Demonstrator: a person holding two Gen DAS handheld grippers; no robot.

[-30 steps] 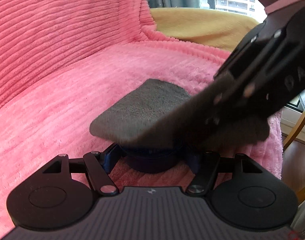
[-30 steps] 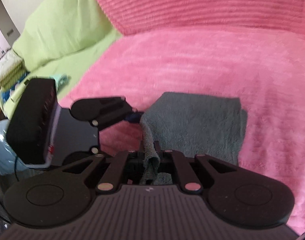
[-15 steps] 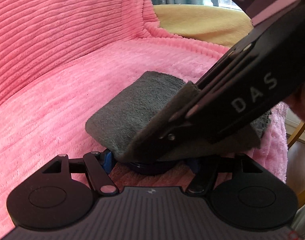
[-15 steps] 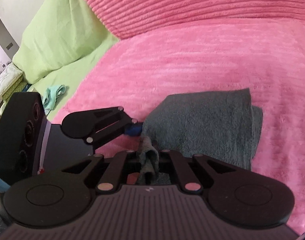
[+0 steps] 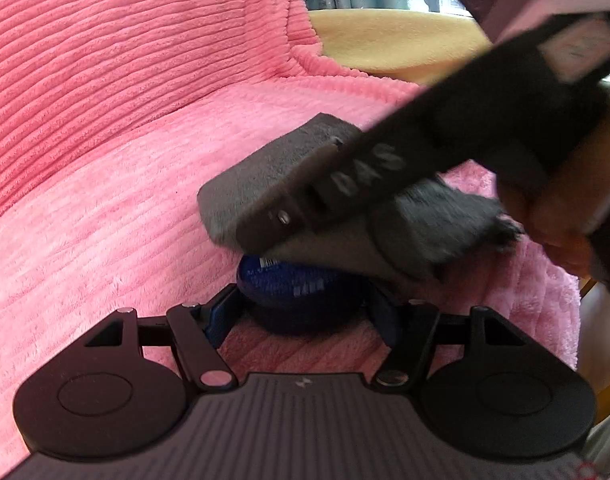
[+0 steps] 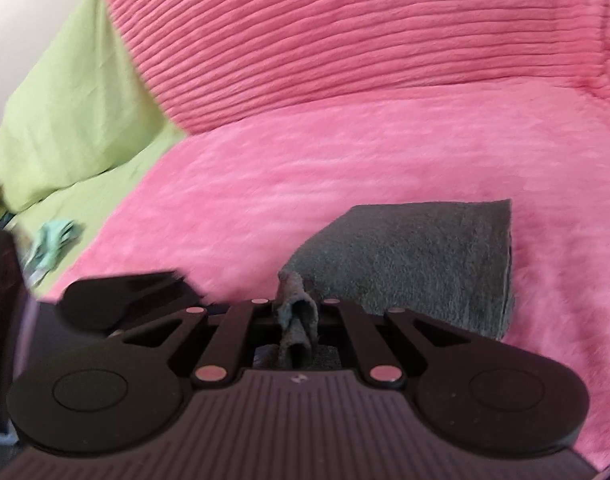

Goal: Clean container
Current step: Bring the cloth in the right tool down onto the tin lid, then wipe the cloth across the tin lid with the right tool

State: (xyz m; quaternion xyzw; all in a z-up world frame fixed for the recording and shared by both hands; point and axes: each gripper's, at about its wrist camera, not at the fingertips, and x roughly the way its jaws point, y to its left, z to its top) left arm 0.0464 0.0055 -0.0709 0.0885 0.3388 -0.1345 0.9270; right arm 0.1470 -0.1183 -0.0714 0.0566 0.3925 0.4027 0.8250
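A round dark blue container [image 5: 297, 288] with a printed label sits between the blue pads of my left gripper [image 5: 301, 314], which is shut on its sides just above the pink blanket. A grey cloth [image 5: 273, 172] lies over the container's far half. My right gripper [image 6: 297, 314] is shut on a bunched edge of that cloth [image 6: 417, 264]. In the left wrist view it reaches in from the upper right, and its black body [image 5: 385, 176] crosses above the container with a hand [image 5: 565, 208] behind it. The container is hidden in the right wrist view.
A pink ribbed blanket [image 6: 345, 160] covers the seat and backrest. A green cushion [image 6: 77, 92] lies to the left with a small teal rag [image 6: 53, 244] on it. A yellow cushion [image 5: 385, 40] and a window stand behind.
The right gripper came down and swung across the container, dragging the cloth. The cloth no longer covers the near side, so the blue top and label now show. The left gripper stayed put.
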